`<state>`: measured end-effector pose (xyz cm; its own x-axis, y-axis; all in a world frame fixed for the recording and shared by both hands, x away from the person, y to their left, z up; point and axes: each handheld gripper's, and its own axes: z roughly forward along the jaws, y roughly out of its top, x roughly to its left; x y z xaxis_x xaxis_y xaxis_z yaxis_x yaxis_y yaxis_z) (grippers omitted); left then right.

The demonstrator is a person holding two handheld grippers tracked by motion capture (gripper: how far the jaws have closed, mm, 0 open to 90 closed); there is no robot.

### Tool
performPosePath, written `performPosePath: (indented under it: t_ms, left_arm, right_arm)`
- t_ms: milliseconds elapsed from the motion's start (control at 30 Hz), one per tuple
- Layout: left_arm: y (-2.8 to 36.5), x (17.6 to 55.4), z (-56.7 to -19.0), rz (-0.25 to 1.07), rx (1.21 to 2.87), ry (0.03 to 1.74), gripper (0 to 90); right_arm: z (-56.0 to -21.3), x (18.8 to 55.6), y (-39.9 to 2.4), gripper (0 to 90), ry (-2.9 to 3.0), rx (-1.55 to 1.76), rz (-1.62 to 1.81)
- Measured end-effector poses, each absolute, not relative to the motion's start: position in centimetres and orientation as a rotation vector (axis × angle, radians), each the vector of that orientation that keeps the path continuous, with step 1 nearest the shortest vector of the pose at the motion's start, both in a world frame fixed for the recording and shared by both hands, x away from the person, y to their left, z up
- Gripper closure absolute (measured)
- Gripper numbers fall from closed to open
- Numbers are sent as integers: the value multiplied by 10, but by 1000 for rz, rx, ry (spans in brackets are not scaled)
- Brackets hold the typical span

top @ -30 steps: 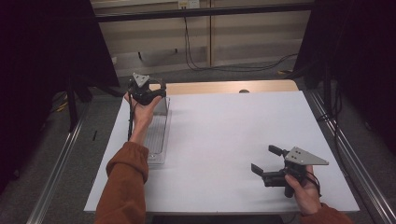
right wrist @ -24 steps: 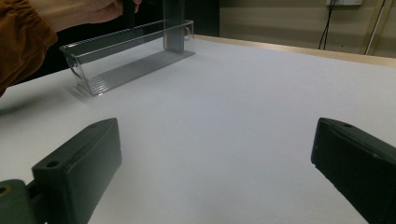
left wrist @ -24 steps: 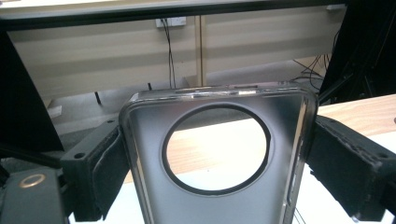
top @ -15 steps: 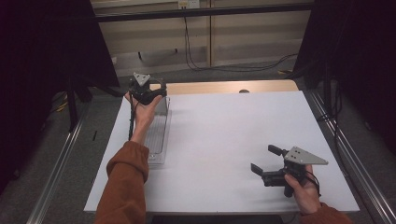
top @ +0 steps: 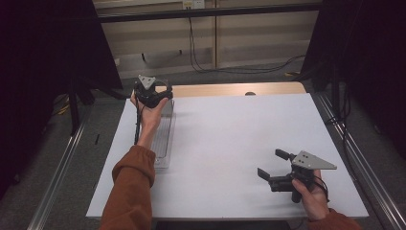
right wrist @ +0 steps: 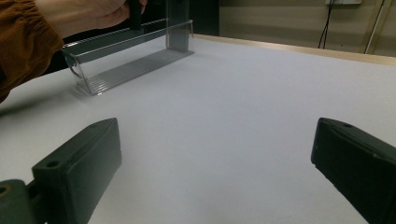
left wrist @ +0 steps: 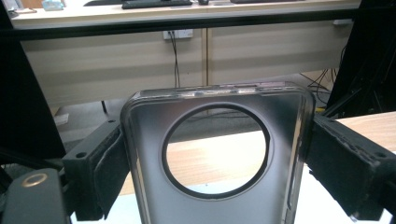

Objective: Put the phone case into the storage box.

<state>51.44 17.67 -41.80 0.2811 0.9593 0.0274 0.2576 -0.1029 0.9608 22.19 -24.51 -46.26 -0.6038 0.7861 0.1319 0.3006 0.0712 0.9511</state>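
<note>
nothing moves since before: your left gripper (left wrist: 205,154) fingers pinch the phone case (left wrist: 215,154) above the clear rack (top: 163,136); right gripper (right wrist: 210,172) fingers spread, idle; placing remains.

Table top (top: 230,143): plain white, no pattern; pale wood strip along its far edge, upper centre of the high view.
Rack (top: 163,139): clear plastic with fine ribbed lines along its base, left of centre.
Phone case (left wrist: 215,154): translucent smoky grey, glossy, with a round cut-out edged in black, centre of the left gripper view.
Left gripper (top: 152,96): black, topped by a grey plate.
Right gripper (top: 273,167): black, grey three-cornered plate, lower right.
Sleeve (top: 129,191): rust-orange corduroy, lower left.
Floor (top: 62,158): dull grey.
Back wall panels (top: 249,33): beige, crossed by black cables.
</note>
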Motion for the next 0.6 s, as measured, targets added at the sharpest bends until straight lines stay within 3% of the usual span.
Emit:
performPosePath:
  t_ms: [233,333,600]
  left_arm:
    - [182,515,-417,870,1600,1152,86]
    - [181,516,-420,880,1601,1166,32]
    - [182,516,-421,864,1595,1162,27]
  right_arm:
    - [-463,222,-245,13,1937,1075,1549]
    - [-463,223,-245,13,1935,1074,1548]
    - [-463,222,-245,12,1936,1073,1550]
